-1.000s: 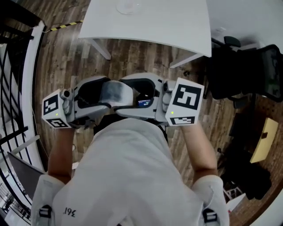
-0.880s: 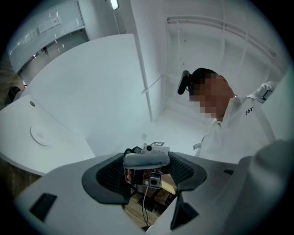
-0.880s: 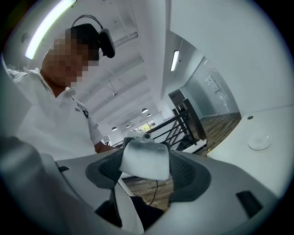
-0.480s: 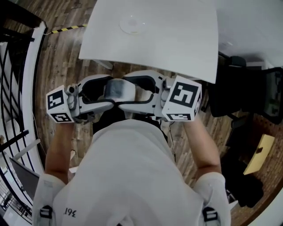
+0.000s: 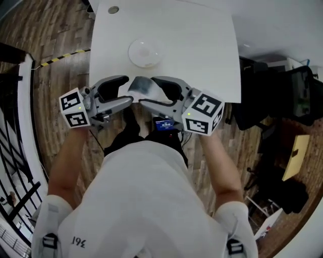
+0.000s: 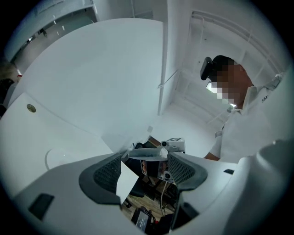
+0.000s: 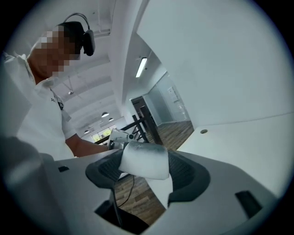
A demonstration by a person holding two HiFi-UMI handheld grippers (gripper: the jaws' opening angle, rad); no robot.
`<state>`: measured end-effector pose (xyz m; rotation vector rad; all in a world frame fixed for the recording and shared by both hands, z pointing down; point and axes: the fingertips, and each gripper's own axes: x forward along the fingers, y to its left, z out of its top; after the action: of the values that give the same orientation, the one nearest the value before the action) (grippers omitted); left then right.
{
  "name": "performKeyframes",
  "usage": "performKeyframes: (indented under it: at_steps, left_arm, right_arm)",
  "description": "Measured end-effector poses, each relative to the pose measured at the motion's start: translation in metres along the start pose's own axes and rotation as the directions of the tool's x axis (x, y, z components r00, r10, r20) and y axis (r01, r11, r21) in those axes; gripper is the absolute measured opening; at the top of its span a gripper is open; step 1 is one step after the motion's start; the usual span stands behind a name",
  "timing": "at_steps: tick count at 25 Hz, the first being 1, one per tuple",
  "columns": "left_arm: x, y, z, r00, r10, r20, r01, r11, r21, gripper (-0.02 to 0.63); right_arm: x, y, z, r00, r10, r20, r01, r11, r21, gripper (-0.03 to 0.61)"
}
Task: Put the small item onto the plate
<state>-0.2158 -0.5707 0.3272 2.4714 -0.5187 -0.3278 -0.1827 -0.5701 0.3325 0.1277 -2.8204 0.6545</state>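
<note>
A small whitish item (image 5: 143,86) hangs between my two grippers, which point at each other just short of the white table's near edge (image 5: 202,90). In the right gripper view the small item (image 7: 143,160) fills the gap between the jaws, so my right gripper (image 5: 149,92) is shut on it. In the left gripper view the small item (image 6: 146,154) shows edge-on across the very tips of my left gripper (image 5: 129,90); I cannot tell whether those jaws press on it. A round pale plate (image 5: 144,53) lies on the table just beyond the grippers.
A small round grommet (image 5: 113,9) sits in the table near its far left corner. Black office chairs (image 5: 282,85) stand to the right. Wooden floor with a yellow-black tape strip (image 5: 60,56) and a dark railing (image 5: 15,166) lie to the left.
Both grippers have moved forward together with the small item between them, up to the table's near edge. The plate, earlier at the view's top edge, now lies just ahead of them.
</note>
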Motion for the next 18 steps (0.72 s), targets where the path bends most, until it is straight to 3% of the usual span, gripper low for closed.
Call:
performKeyframes:
  at_steps: [4,9,13,18]
  left_arm:
    - [0.001,0.040,0.010,0.996,0.079,0.045,-0.077,0.995,-0.059,0.307]
    - [-0.012,0.065,0.015,0.973,0.207,0.104,-0.194,0.974,-0.119,0.307]
    - [-0.022,0.077,0.009,0.949,0.293,0.113,-0.273,0.948,-0.163,0.307]
    - [-0.035,0.098,-0.008,0.913,0.396,0.097,-0.368,0.902,-0.224,0.307]
  right_arm:
    - [-0.004,-0.050,0.002,0.992,-0.118,0.033,0.116,0.992,0.054,0.293]
    - [-0.003,-0.123,-0.010,0.974,-0.226,0.002,0.225,0.971,0.077,0.293]
    - [0.002,-0.177,-0.026,0.964,-0.261,-0.041,0.264,0.956,0.127,0.295]
    - [0.015,-0.221,-0.044,0.940,-0.321,-0.115,0.332,0.938,0.094,0.293]
